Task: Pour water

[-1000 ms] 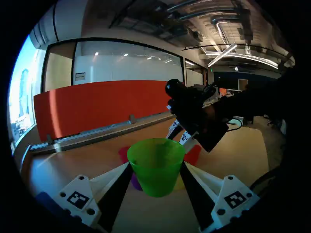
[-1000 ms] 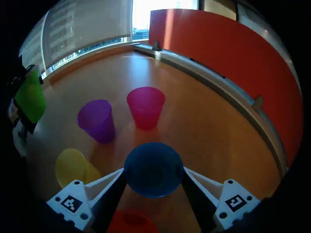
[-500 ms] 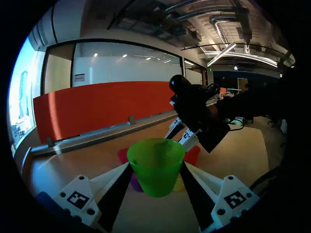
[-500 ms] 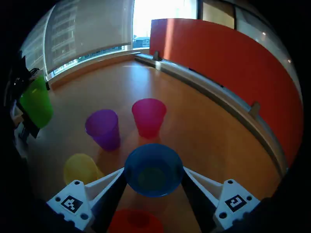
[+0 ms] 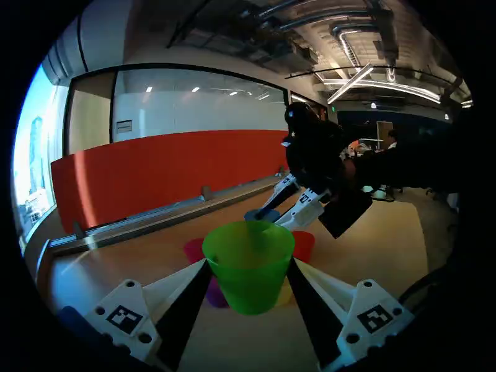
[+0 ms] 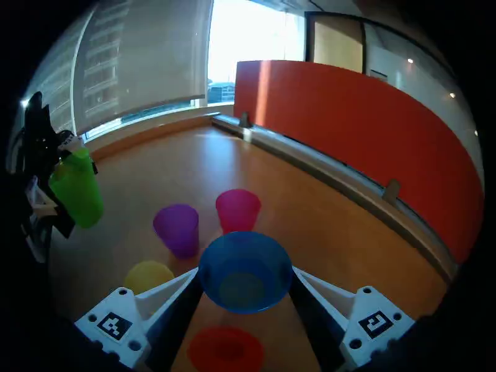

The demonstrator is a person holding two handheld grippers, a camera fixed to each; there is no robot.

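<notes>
The left gripper [image 5: 248, 268], its jaws pinching a translucent green plastic cup [image 5: 249, 279], holds it upright above the wooden worktop [image 5: 378, 248]. The right gripper [image 6: 245, 271], jaws clamped on a translucent blue plastic cup [image 6: 245, 285], hangs over a yellow plastic cup [image 6: 147, 276], purple plastic cup [image 6: 178, 228], red plastic cup [image 6: 225, 348] and pink plastic cup [image 6: 238, 209] standing there.

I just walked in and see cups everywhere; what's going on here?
A person holds a gripper in each hand. The left gripper is shut on a green cup, the right gripper on a blue cup, both raised above the wooden table. A purple cup, a pink cup, a yellow cup and a red cup stand on it. No pouring is visible yet.
</notes>
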